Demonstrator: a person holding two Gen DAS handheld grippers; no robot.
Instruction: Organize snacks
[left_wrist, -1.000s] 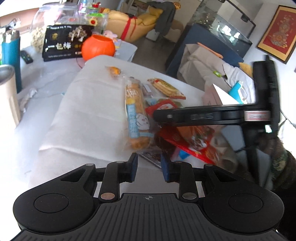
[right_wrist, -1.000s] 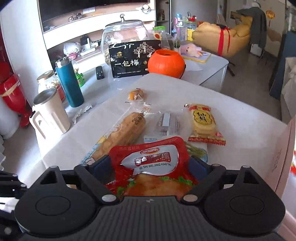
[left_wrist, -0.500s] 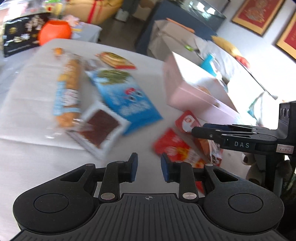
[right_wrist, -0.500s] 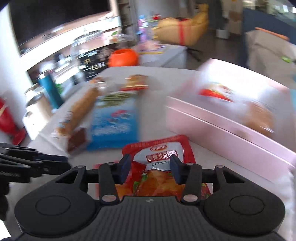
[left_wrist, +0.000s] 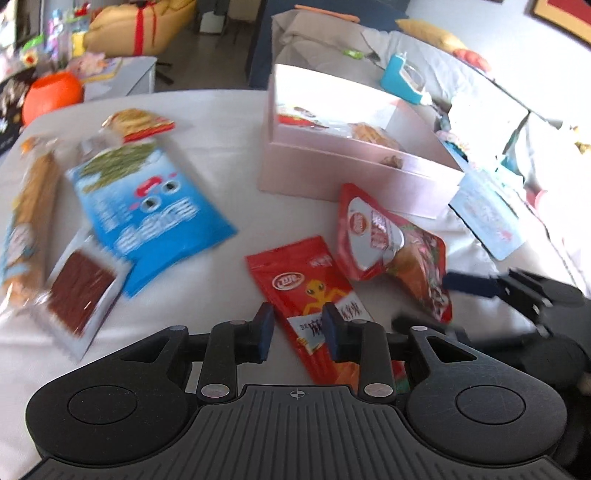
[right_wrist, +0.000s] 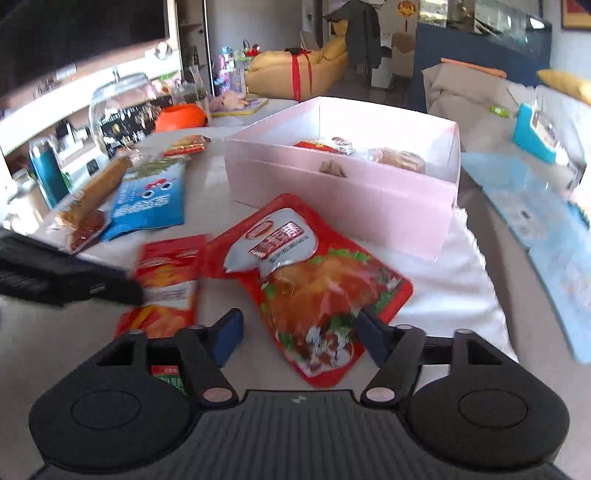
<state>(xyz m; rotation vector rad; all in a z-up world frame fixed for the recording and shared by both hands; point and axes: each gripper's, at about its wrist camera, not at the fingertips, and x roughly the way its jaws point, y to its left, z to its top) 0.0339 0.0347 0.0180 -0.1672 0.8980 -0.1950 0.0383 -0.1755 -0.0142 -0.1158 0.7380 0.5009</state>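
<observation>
A red chicken pouch (right_wrist: 303, 273) lies flat on the white cloth in front of the pink box (right_wrist: 332, 199). My right gripper (right_wrist: 299, 332) straddles its near end. Its jaws are opening and the pads stand clear of the pouch. Left of it lies a red packet with a yellow figure (left_wrist: 314, 291). My left gripper (left_wrist: 298, 328) hovers over the packet's near end with its jaws opening. The packet lies between the fingers and is not pinched. The pink box (left_wrist: 351, 170) holds a few wrapped snacks.
A blue bag (left_wrist: 147, 210), a long bread loaf (left_wrist: 29, 218), a dark jerky pack (left_wrist: 81, 295) and a biscuit packet (left_wrist: 136, 123) lie to the left. An orange bucket (left_wrist: 51, 96) sits far left, and a blue booklet (left_wrist: 487, 218) lies right of the box.
My right gripper closed on the chicken pouch, carried it toward the pink box and has opened, so the pouch lies on the cloth. My left gripper swung over the red figure packet and widened.
</observation>
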